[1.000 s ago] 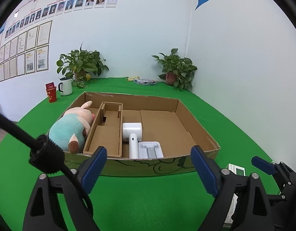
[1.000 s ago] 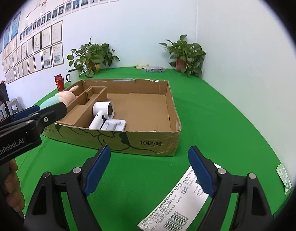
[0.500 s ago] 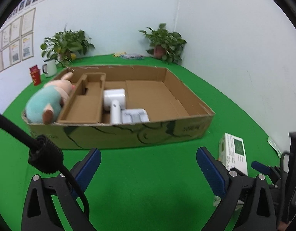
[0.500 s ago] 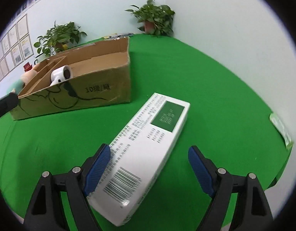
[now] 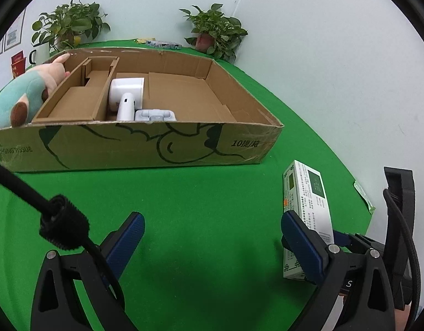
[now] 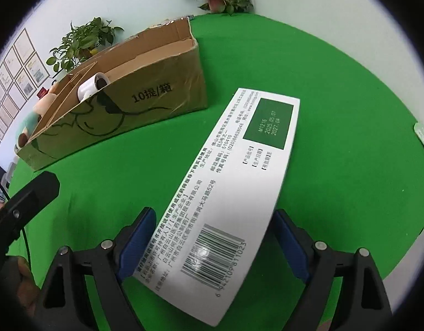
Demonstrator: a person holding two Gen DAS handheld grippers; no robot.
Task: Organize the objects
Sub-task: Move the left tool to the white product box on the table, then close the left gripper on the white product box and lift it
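In the left wrist view the plush (image 5: 21, 96) lies in the leftmost part of the box (image 5: 134, 146), beside the cardboard insert (image 5: 74, 102); next to that insert sits the white dryer (image 5: 126, 96) with a pale flat piece (image 5: 154, 115) at its handle end, and the right half of the box floor is bare. So the sorting looks partly done: three things are in, while the carton (image 6: 228, 182) lies out on the green cloth (image 5: 198, 201), off the box's right corner. The left gripper (image 5: 212, 242) hangs over bare cloth with its jaws wide apart and nothing between them. The right gripper (image 6: 212, 242) has its blue pads on either side of the carton's barcode end; the right pad seems to touch the edge and the left is just beside it, but whether they are pressing cannot be told, and the carton seems to rest on the cloth. What is left, by my reading, is to clamp, lift and set it in the bare right half. A small green packet (image 6: 423, 138) at the cloth's right edge is cut off and may also need placing. The carton's near end runs out of frame, and the plush's far side is hidden by the box wall.
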